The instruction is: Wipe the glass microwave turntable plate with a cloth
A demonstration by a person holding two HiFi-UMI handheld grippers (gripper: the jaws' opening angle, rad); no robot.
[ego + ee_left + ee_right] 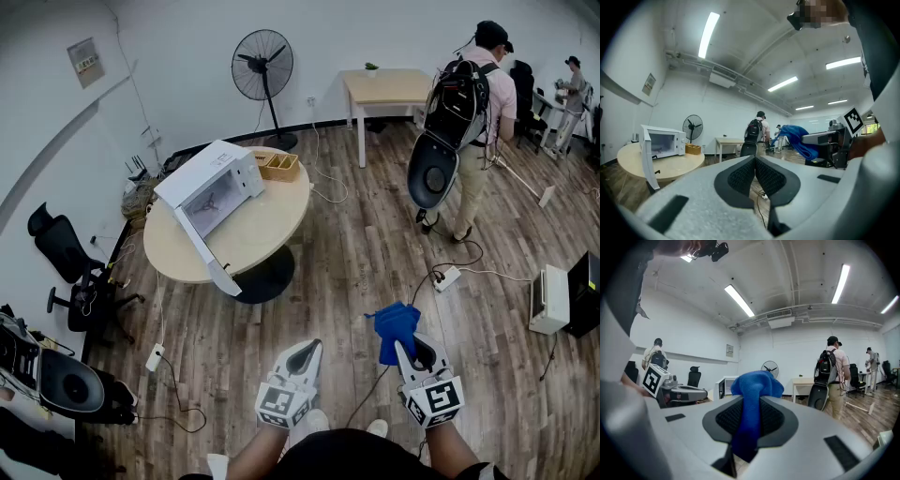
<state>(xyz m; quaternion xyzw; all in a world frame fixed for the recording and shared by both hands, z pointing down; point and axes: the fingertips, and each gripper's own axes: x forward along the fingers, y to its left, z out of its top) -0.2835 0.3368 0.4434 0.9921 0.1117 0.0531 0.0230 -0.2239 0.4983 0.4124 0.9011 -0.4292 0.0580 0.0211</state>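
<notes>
Approach first: bring the blue cloth (393, 327), clamped in the jaws of the right gripper (411, 351), to the open microwave (212, 187) well ahead, then part the closed, empty jaws of the left gripper (305, 353).

White left gripper (306, 351), right gripper (409, 349), black-white marker cubes (282, 401)

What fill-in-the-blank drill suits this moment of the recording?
The right gripper is shut on a ___ cloth.
The left gripper is shut and holds ___.
The microwave on the round table has its door ___.
Missing words: blue; nothing; open.
</notes>
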